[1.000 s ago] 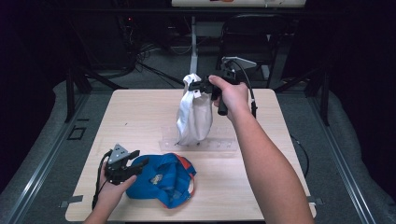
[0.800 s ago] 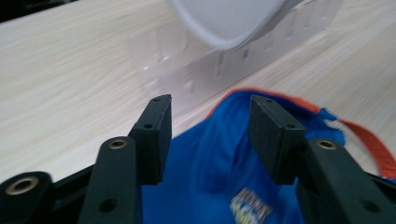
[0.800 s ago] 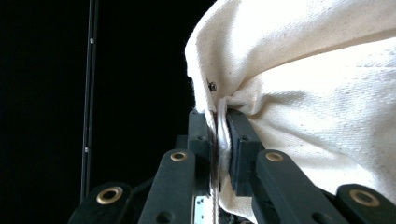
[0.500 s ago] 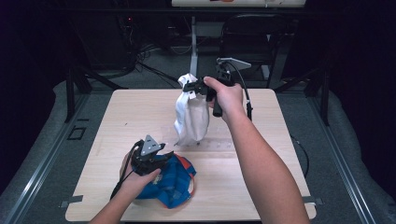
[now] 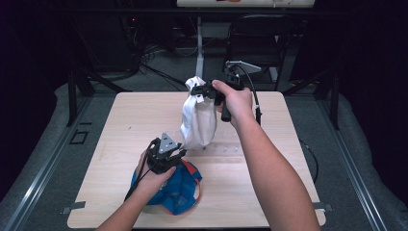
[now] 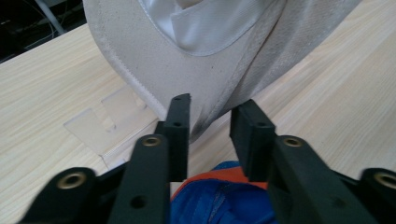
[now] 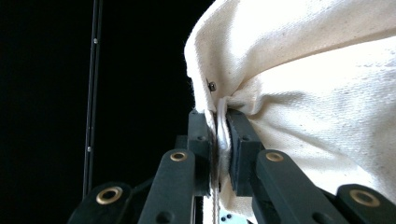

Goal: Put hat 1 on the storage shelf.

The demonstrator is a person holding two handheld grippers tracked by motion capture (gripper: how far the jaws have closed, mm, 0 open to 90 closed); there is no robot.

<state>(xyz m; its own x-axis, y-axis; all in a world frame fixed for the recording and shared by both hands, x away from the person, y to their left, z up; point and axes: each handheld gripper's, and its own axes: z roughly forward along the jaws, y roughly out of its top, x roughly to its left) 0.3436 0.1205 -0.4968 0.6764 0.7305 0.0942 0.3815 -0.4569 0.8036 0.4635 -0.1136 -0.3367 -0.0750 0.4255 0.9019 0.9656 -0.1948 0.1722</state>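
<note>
- We saw bare surface [image 5: 130,120] left of the left tool [image 5: 176,155].
- Its jaws stood apart at the hanging white cap [image 5: 199,122].
- Right tool [image 5: 199,90] clamped that cap's top.

Right gripper [image 7: 218,135] clamped on bunched edge of cream cloth cap [image 7: 303,93], small eyelet just above jaws, dark background behind.

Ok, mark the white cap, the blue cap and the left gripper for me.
white cap [image 5: 199,122]: high view, on its hanging crown.
blue cap [image 5: 175,192]: high view, on the blue crown lying on the table.
left gripper [image 6: 210,122]: left gripper view, midway between its open fingertips.
</note>
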